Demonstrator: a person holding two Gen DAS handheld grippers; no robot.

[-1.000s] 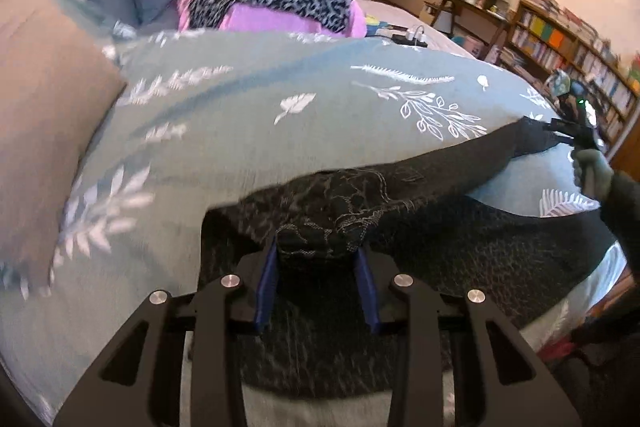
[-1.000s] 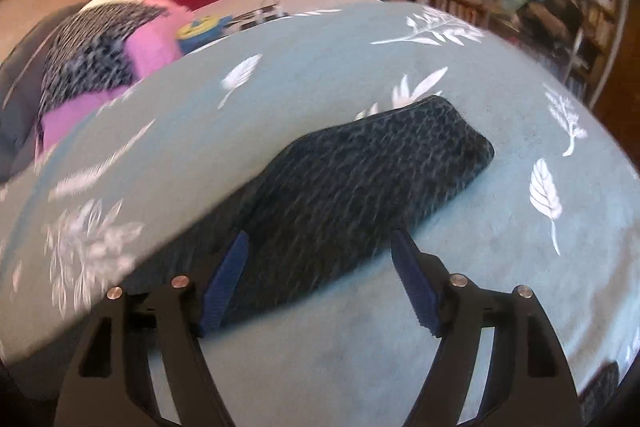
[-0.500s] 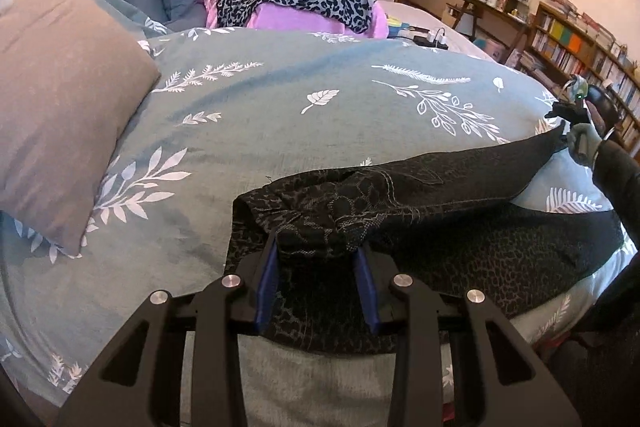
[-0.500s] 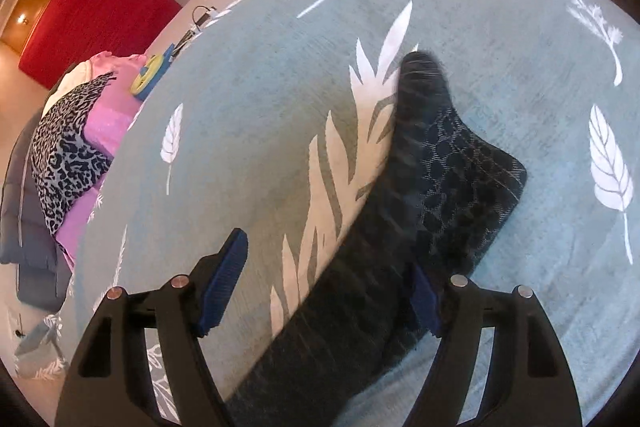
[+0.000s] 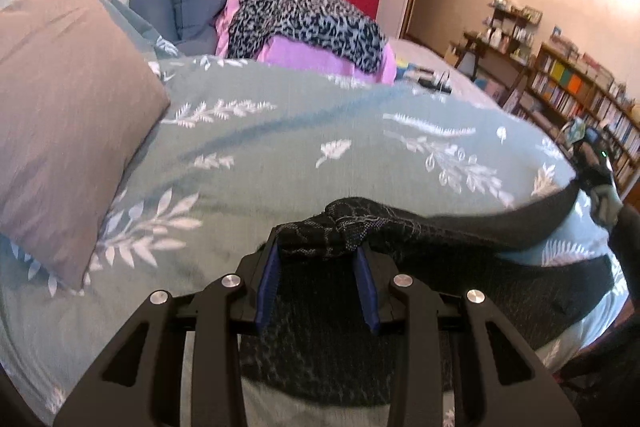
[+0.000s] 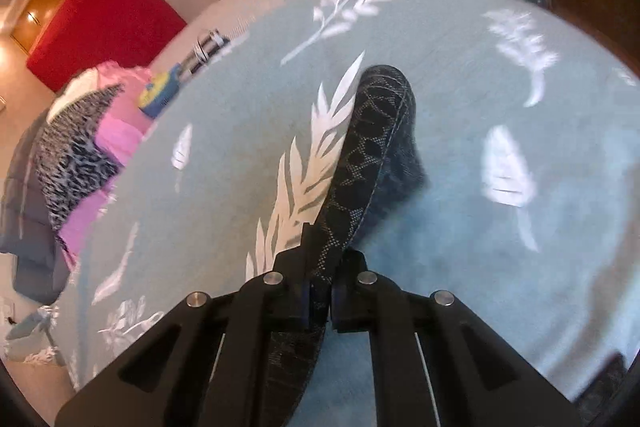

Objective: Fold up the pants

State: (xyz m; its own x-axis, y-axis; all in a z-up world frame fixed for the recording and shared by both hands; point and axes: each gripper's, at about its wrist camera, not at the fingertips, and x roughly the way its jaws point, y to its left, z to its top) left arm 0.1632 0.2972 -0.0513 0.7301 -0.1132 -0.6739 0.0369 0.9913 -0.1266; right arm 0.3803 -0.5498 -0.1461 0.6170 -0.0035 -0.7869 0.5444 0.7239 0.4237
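While your left hand-held gripper (image 5: 316,269) clamps the pants (image 5: 460,231) waist and the right hand-held gripper (image 6: 320,291) clamps the leg end, their long axis runs between both, above the bed (image 5: 280,147).

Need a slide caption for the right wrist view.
Right gripper shut on the dark patterned pants leg, its end lifted above the leaf-print duvet.

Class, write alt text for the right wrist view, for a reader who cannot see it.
The right tool is shut on a strip of dark patterned pants, whose rounded end reaches forward over a teal bedspread printed with white leaves. A leopard-print garment and pink cloth lie at far left.
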